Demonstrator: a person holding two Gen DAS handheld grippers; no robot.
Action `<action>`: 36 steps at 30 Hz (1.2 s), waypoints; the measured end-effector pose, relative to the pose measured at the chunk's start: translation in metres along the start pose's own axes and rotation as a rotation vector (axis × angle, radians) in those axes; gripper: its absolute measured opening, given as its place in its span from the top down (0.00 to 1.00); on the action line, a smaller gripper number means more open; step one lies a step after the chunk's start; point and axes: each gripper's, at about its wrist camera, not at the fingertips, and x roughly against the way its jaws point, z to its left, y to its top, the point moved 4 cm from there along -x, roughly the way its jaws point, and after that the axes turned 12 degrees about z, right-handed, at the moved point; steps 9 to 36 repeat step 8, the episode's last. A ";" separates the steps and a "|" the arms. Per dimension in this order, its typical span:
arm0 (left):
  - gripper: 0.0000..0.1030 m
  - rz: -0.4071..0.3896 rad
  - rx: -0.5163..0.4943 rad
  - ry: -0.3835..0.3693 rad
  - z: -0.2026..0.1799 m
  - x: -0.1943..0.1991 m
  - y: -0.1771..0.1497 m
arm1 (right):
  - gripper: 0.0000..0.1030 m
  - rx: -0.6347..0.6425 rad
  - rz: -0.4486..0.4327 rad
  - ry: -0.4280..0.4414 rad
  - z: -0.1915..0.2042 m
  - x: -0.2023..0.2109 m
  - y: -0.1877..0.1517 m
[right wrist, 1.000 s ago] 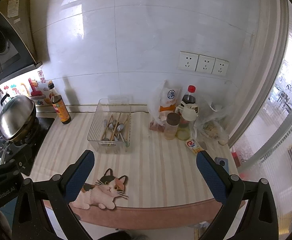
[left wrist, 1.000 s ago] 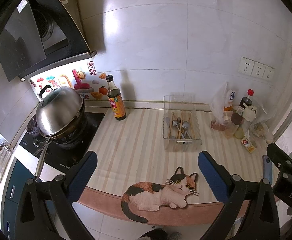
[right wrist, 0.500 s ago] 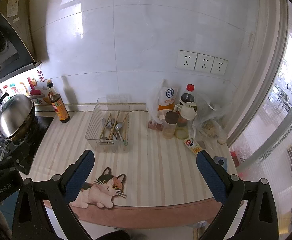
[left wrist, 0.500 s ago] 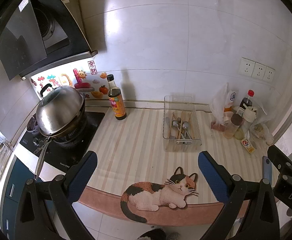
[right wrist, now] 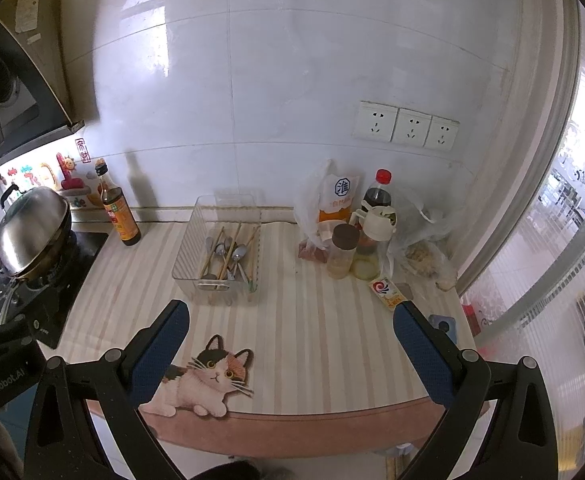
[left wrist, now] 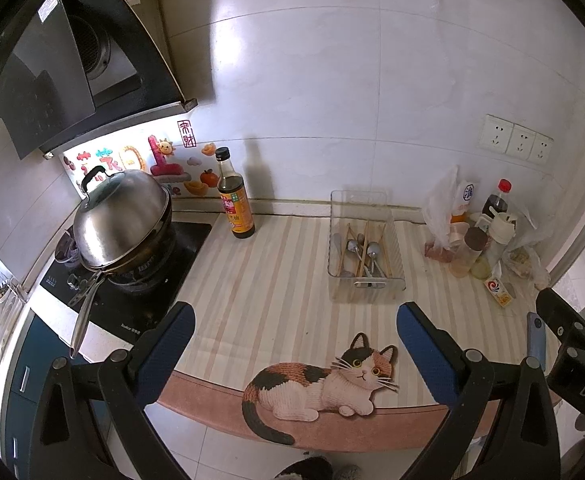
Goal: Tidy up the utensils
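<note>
We see a counter covered by a striped mat (right wrist: 312, 332) whose near edge carries a printed cat (right wrist: 208, 380). On it, at the far middle, stands a clear bin (right wrist: 222, 248) holding spoons and chopsticks, with a dark sauce bottle (right wrist: 118, 210) to its far left beside the stove. To the far right we find a cluster of bottles and bags (right wrist: 356, 232), with a small carton (right wrist: 386, 294) just nearer.

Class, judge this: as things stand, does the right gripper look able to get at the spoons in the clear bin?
Probably yes: the right gripper is open, the clear bin has no lid, and only bare striped counter lies between. The spoons lie mixed with chopsticks.
</note>
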 end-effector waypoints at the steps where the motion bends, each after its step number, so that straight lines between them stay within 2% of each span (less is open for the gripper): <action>1: 0.00 0.000 0.001 -0.001 0.000 0.000 0.000 | 0.00 0.000 0.001 0.000 -0.001 0.000 0.000; 36: 0.00 -0.004 0.010 0.001 0.000 0.001 0.000 | 0.00 0.002 0.001 0.000 0.000 -0.001 0.000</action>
